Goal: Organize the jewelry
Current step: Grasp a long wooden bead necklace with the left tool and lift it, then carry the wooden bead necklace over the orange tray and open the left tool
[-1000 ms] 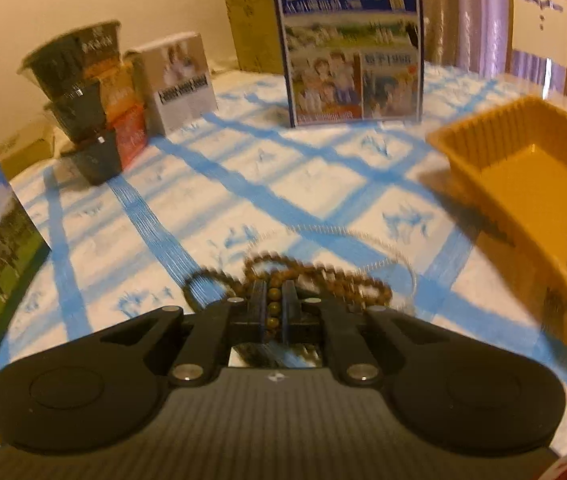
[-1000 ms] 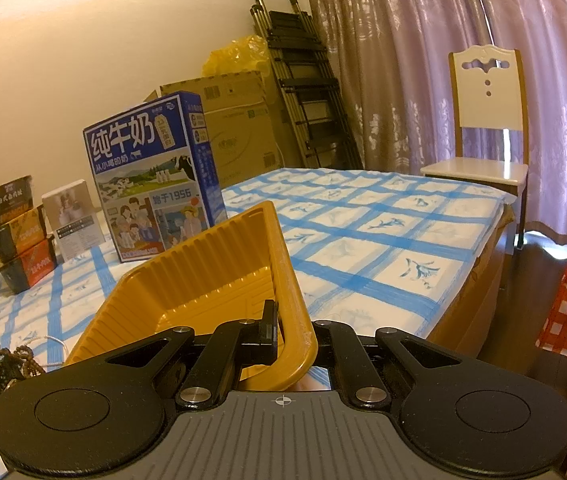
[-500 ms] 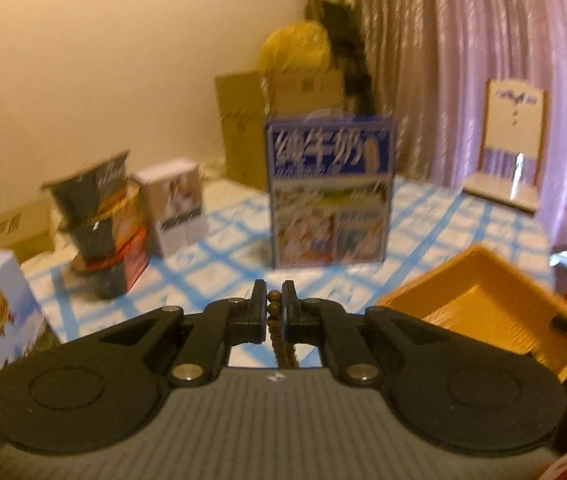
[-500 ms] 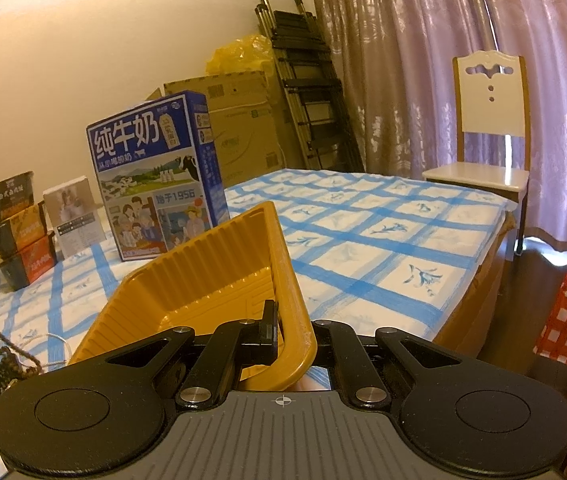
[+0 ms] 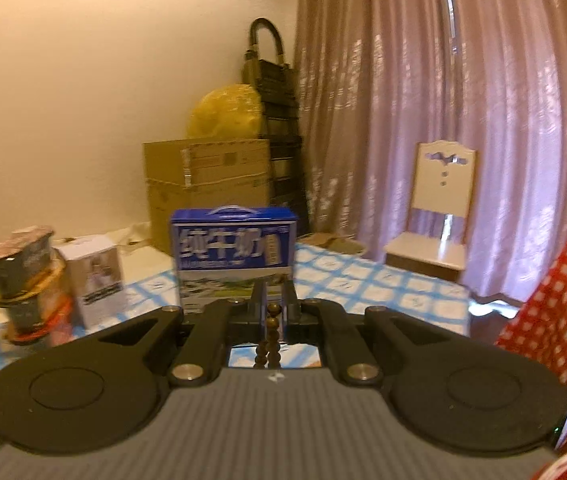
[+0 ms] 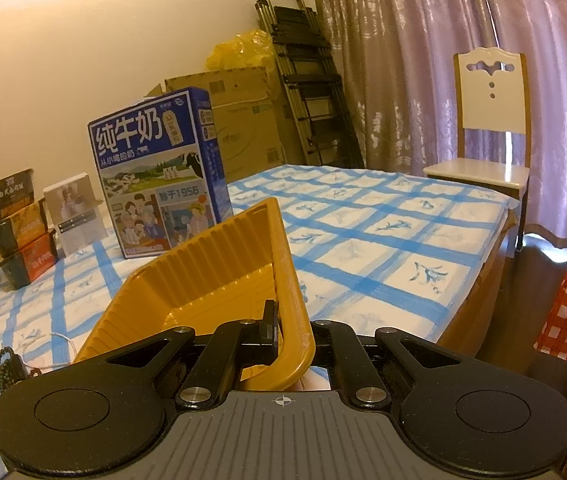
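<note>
While the right gripper [image 6: 289, 328] clamps the yellow tray's [image 6: 219, 264] rim, the left gripper [image 5: 272, 304] pinches round brown wooden beads [image 5: 271, 334].

Ribbed glossy plastic forms the yellow tray [image 6: 219, 276]; the brown beads [image 5: 272, 322] look polished wood; matt checked cloth [image 6: 383, 232] covers the counter; the milk carton [image 6: 159, 176] is printed cardboard.

From my left wrist view, the brown wooden bead strand [image 5: 272, 334] drops behind the gripper body, so I can't see its lower length. The stacked dark noodle cups [image 5: 23, 280] are blurred, labels unreadable. On the right, the yellow ribbed plastic tray [image 6: 219, 280] hides one fingertip; dark beads [image 6: 3, 368] lie partly behind the housing
</note>
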### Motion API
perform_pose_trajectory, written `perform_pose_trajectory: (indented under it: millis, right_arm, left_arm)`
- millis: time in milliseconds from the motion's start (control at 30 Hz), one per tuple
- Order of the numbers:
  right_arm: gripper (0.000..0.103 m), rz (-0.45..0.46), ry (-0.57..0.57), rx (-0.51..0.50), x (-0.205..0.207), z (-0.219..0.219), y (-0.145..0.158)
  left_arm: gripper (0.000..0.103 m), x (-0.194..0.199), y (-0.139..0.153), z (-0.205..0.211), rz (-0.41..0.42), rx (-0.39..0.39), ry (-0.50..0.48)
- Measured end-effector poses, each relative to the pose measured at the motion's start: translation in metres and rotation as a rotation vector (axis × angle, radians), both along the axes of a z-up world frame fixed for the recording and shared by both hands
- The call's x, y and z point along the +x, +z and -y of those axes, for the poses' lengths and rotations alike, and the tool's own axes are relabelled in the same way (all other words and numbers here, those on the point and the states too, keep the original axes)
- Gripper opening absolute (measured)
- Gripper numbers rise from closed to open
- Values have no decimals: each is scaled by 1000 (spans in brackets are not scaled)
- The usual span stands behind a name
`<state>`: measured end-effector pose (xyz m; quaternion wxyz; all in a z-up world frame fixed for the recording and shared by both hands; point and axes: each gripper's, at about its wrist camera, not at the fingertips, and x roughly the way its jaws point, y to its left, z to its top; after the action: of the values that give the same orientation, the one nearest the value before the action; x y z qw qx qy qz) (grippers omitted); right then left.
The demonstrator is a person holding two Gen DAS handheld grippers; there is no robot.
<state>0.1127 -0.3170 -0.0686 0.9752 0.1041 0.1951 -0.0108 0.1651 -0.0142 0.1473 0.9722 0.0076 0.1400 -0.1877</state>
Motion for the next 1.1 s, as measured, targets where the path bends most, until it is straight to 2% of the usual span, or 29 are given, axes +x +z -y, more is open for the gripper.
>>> perform_pose_trajectory:
  millis: [200,467,800,933,1100]
  right_arm:
    - [6,-3,1,2,1,-2,1]
    - [6,-8,-2,13,1,-2,2]
    - [6,-12,-4,18,2,-1,1]
    - [6,-13,-5,19,2,-2,0]
    - [6,-14,-5,20,2,-2,0]
  left_arm:
    - [6,15,-16,32,-48,-38,-52]
    - [6,39,-68,79,-197,-34,-136]
    - [6,59,-116,104,-351,-79,-176]
    - [6,70,-121,112,-373,-98,-179]
    - [6,69,-113,117,-336,-123,-229]
